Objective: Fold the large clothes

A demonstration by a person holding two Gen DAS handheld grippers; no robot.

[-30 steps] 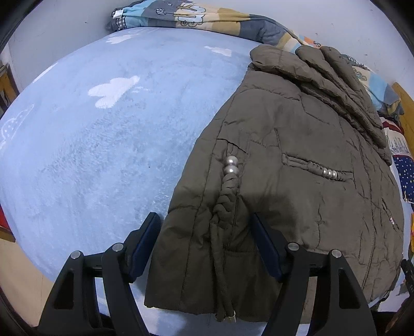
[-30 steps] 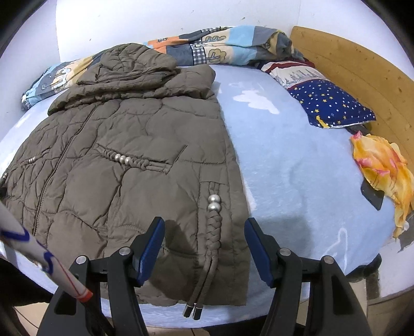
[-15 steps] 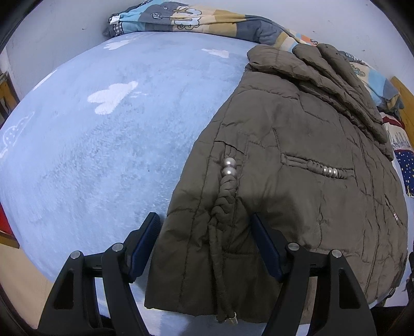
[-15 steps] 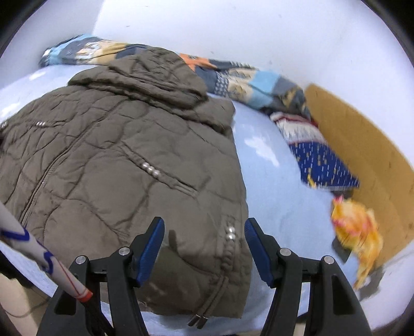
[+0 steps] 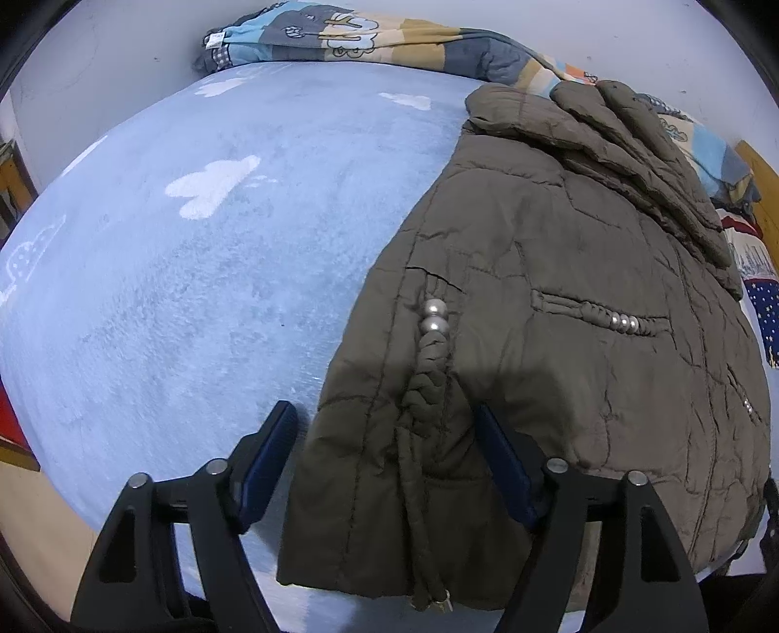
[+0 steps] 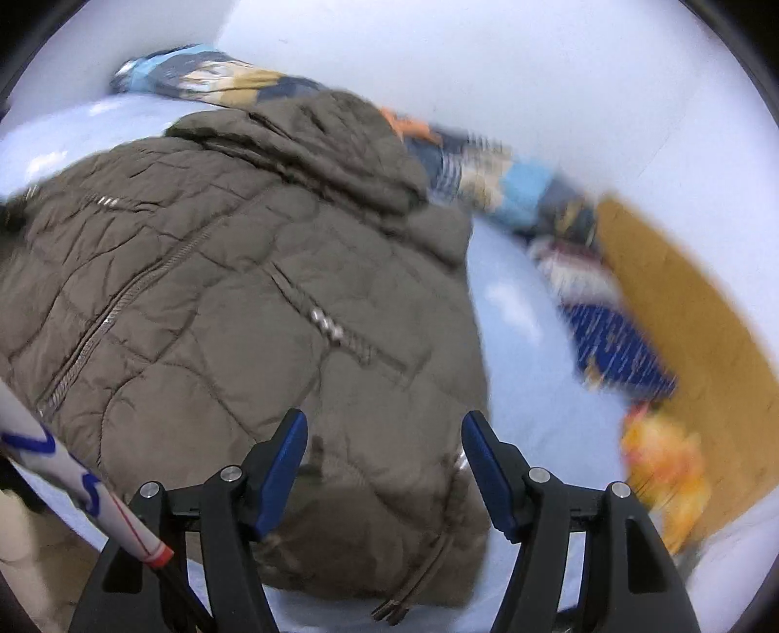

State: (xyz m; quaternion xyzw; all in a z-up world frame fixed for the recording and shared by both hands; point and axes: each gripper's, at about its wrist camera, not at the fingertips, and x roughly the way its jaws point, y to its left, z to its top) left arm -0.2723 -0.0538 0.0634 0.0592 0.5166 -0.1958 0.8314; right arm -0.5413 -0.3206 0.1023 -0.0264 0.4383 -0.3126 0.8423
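A large olive-brown quilted hooded jacket (image 5: 560,292) lies flat, front up, on a light blue bed, hood toward the wall. It also shows in the right wrist view (image 6: 243,302), blurred by motion. My left gripper (image 5: 384,438) is open and empty over the jacket's left hem corner, straddling a braided drawcord with silver beads (image 5: 433,316). My right gripper (image 6: 384,443) is open and empty above the jacket's right hem area.
The bed's blue sheet (image 5: 194,272) spreads to the left of the jacket. A patterned quilt (image 5: 370,39) lies along the wall. A navy starred pillow (image 6: 618,350), an orange cloth (image 6: 667,467) and a wooden headboard (image 6: 691,311) are at the right.
The right gripper has lifted and swung left over the jacket, with its view now blurred. The left gripper has barely moved. Both stay open.
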